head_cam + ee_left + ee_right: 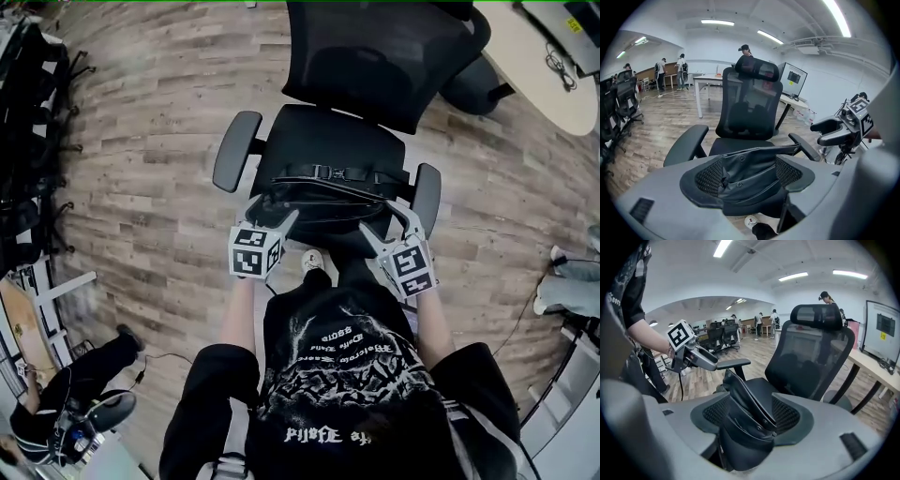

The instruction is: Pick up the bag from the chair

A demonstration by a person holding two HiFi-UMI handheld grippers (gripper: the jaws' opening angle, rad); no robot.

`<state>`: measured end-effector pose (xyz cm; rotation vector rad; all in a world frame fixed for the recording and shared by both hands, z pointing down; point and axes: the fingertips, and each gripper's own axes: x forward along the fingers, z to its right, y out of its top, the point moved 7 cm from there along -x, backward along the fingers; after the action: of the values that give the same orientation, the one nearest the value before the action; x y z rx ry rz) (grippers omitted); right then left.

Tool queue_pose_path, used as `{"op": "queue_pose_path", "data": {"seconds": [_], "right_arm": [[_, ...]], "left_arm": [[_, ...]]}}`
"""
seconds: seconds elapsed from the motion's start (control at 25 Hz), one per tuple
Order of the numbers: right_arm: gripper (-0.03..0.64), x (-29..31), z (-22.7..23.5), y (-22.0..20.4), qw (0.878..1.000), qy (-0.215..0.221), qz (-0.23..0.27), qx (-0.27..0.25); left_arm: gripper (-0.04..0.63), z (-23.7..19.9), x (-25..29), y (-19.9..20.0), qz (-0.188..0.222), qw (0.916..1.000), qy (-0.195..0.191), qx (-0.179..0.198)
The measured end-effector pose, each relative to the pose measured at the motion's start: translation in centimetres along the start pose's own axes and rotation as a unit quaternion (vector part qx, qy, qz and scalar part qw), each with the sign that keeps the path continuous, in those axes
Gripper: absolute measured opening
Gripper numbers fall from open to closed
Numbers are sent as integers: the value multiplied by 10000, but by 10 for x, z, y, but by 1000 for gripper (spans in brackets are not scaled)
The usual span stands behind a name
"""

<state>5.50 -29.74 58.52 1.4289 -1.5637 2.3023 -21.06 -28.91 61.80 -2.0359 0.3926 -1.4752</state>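
The black office chair [323,141] is seen with the black bag [328,204] over the near edge of its seat. The left tongs [274,214] and right tongs [392,223] are clamped on opposite ends of its rim. Only soft folds are gripped, so the bag could be dropped by an uneven lift.

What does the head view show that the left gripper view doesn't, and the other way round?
Only the head view: the person's printed shirt and the left gripper seen from outside. Only the left gripper view: ceiling lights, a monitor, distant people. Both: the black bag held by both grippers, the chair, the right gripper.
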Motion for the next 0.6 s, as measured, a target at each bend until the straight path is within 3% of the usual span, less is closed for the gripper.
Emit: {"op": "queue_pose_path", "data": {"seconds": [0.2, 0.36, 0.6], "right_arm": [[291, 34, 28, -12, 9979, 357, -440, -298], [291, 51, 47, -17, 9968, 507, -577, -219], [291, 83, 65, -34, 9843, 1143, -1159, -683]], "left_arm": [[356, -16, 34, 9, -380, 9992, 69, 90], [356, -24, 52, 9, -677, 9977, 22, 77], [356, -38, 75, 13, -1033, 9943, 40, 273]]}}
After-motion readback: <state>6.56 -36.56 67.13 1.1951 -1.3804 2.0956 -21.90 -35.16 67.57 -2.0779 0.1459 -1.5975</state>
